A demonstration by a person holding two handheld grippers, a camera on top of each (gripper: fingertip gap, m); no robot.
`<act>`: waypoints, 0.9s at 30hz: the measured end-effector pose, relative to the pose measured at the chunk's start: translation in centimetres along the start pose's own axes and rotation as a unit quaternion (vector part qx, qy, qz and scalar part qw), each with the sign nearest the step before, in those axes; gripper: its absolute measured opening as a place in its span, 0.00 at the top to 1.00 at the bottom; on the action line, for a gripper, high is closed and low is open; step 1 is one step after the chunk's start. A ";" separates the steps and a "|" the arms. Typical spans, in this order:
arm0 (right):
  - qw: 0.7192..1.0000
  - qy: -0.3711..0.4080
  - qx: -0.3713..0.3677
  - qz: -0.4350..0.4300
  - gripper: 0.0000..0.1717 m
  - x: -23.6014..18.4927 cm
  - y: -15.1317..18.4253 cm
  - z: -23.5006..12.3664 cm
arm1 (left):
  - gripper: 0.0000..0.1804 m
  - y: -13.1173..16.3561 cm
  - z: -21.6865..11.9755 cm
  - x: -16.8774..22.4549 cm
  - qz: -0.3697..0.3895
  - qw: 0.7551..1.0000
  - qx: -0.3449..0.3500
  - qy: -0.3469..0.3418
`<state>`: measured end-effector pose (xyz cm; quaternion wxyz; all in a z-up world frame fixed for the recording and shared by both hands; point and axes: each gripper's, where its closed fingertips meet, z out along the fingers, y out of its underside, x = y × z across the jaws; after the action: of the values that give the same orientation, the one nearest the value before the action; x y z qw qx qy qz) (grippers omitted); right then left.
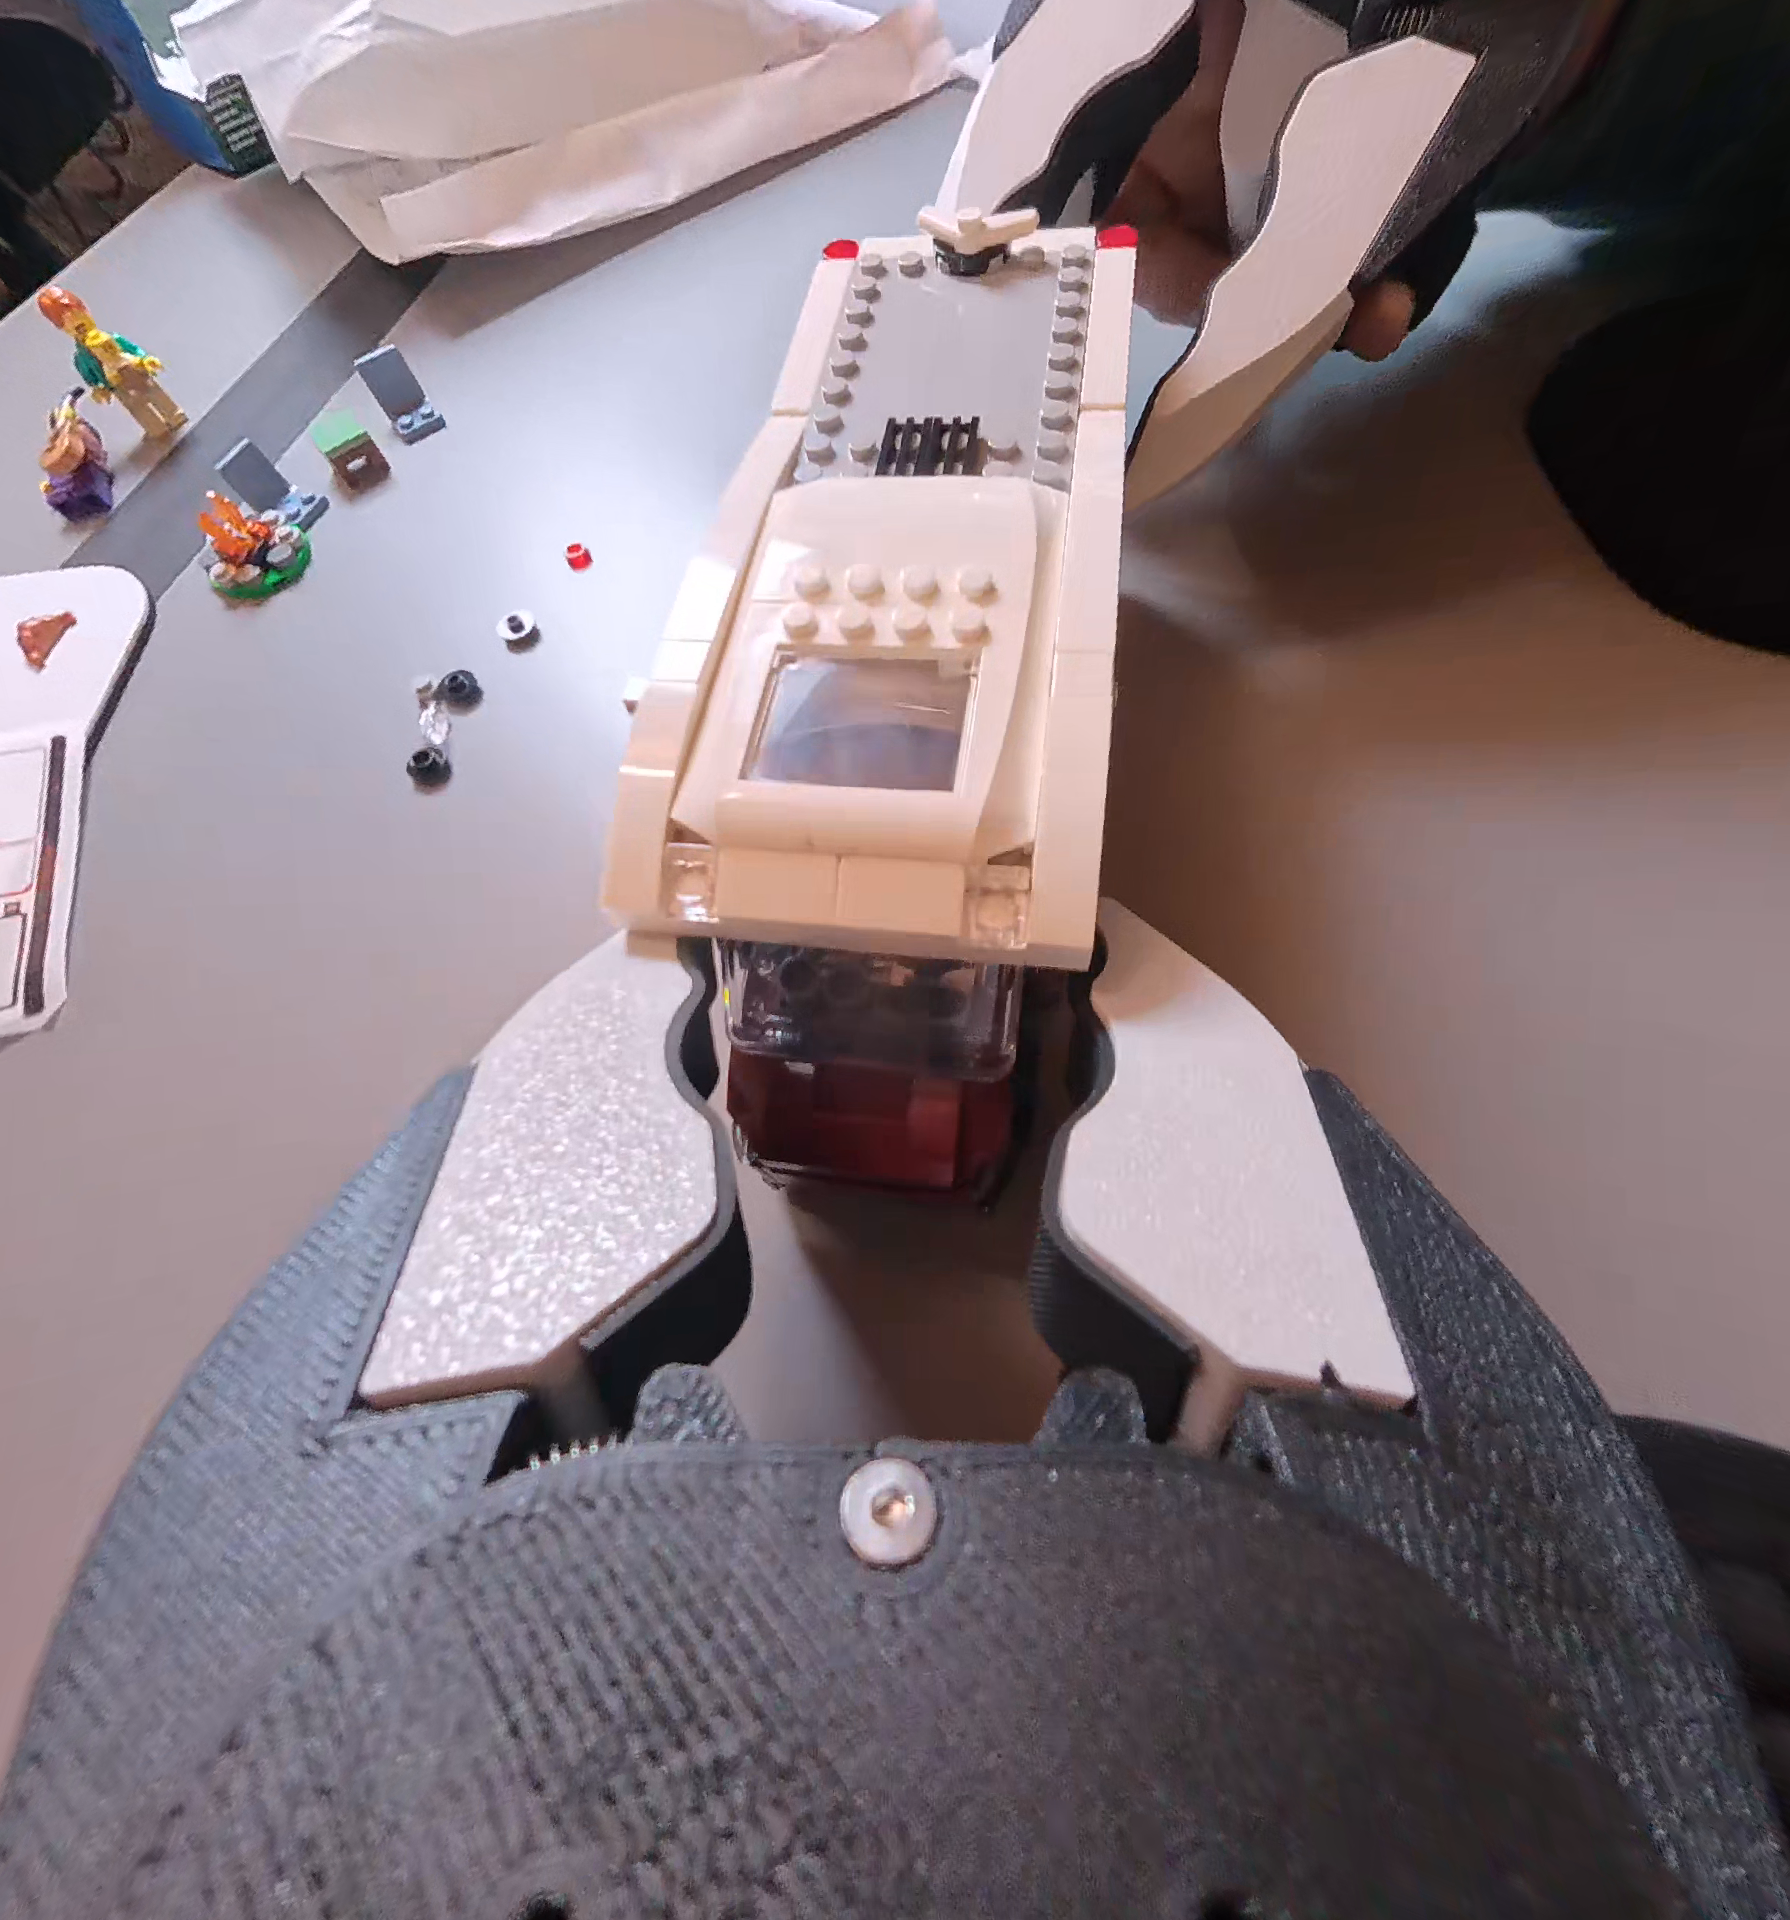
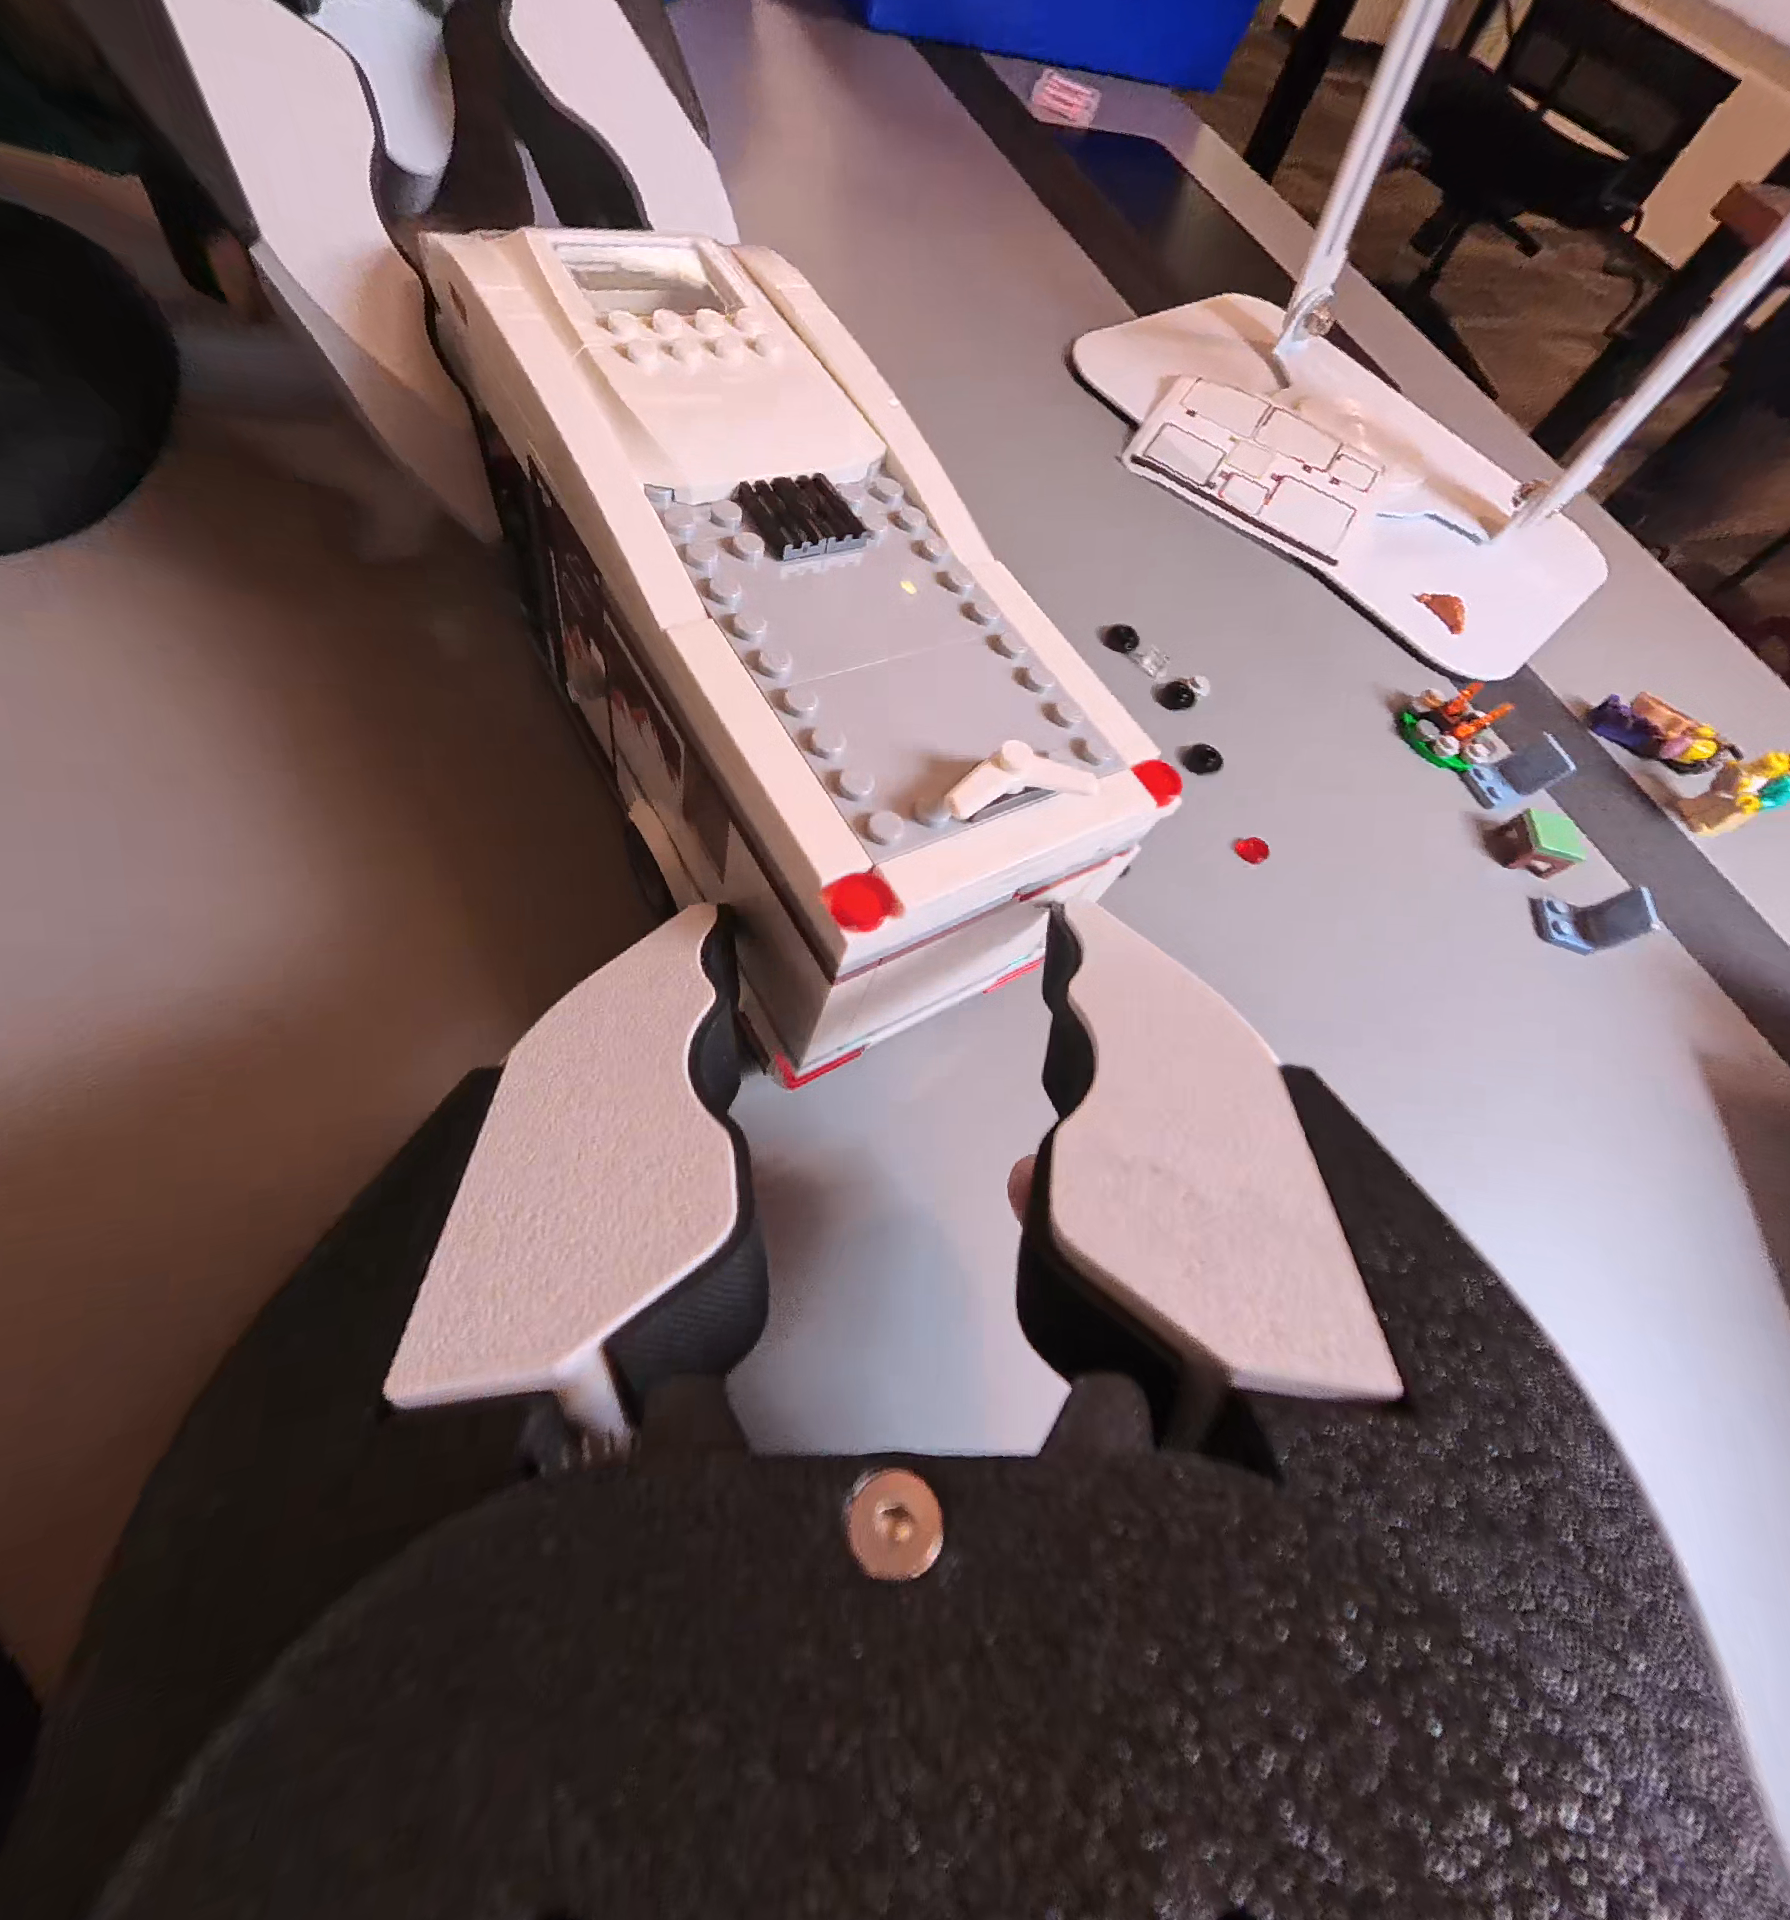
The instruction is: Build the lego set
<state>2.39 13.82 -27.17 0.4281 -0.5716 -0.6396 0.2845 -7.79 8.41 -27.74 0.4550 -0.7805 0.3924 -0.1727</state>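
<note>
Brick-built camper van (image 1: 901, 582), white with a grey studded roof, stood lengthways on the grey table (image 1: 278, 987) between the two hand-held grippers. The left gripper (image 1: 896, 997) straddled the cab end, its white fingers (image 1: 600, 1049) part-open on either side of the clear windscreen and dark red nose; the roof overhang covered the pads, so whether they pressed on the body could not be told. The right gripper (image 2: 891, 977) was at the tail end with the red lamps: its left finger (image 2: 652, 997) lay against the corner, while the other finger stood just clear of the rear wall, so that end looked unclamped.

Risks, as a judgement: a squeeze on the overhanging roof could pop the roof section off, since a seam showed beneath it in the right wrist view. A one-sided push at the tail could slew the van towards the loose small round pieces (image 1: 444, 707) and the red stud (image 1: 579, 556) just beside it. The white lever (image 2: 1016, 779) on the roof could snag a fingertip.

The wheels and underside were hidden. The van's far flank was dark and blurred. Minifigures (image 1: 112, 395) and small builds (image 1: 257, 540) sat well apart, too small to read in detail
</note>
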 end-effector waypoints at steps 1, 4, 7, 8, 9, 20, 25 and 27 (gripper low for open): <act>1.000 0.002 0.001 0.001 0.67 0.1 0.1 -0.2 | 0.63 -0.2 0.3 0.0 0.003 1.000 0.001 0.003; 1.000 0.010 0.001 -0.003 0.68 0.4 0.2 -0.6 | 0.63 -0.4 0.7 -0.4 0.019 1.000 -0.011 0.004; 1.000 0.011 -0.005 -0.004 0.69 0.4 0.3 -0.7 | 0.64 -0.6 0.8 -0.8 0.011 1.000 -0.004 0.013; 1.000 0.013 -0.007 -0.001 0.70 0.4 0.4 -0.6 | 0.64 -0.5 0.8 -0.9 -0.001 1.000 -0.001 0.020; 1.000 0.013 -0.008 -0.001 0.70 0.4 0.4 -0.5 | 0.64 -0.6 0.8 -1.0 -0.016 1.000 0.009 0.024; 0.999 0.022 0.012 -0.023 0.74 0.0 -0.2 -0.4 | 0.64 -0.1 -0.3 -0.9 -0.031 0.998 0.054 -0.005; 0.999 0.026 0.013 -0.024 0.74 0.0 -0.2 -0.4 | 0.62 0.0 -1.2 -0.4 -0.006 0.999 0.048 -0.007; 0.999 0.030 0.011 -0.028 0.75 0.0 -0.3 -0.4 | 0.63 0.1 -1.5 -0.4 -0.003 0.999 0.046 -0.005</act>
<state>2.62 13.69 -26.75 0.4610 -0.5571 -0.6392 0.2618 -9.04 7.80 -26.97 0.4919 -0.7607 0.3793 -0.1885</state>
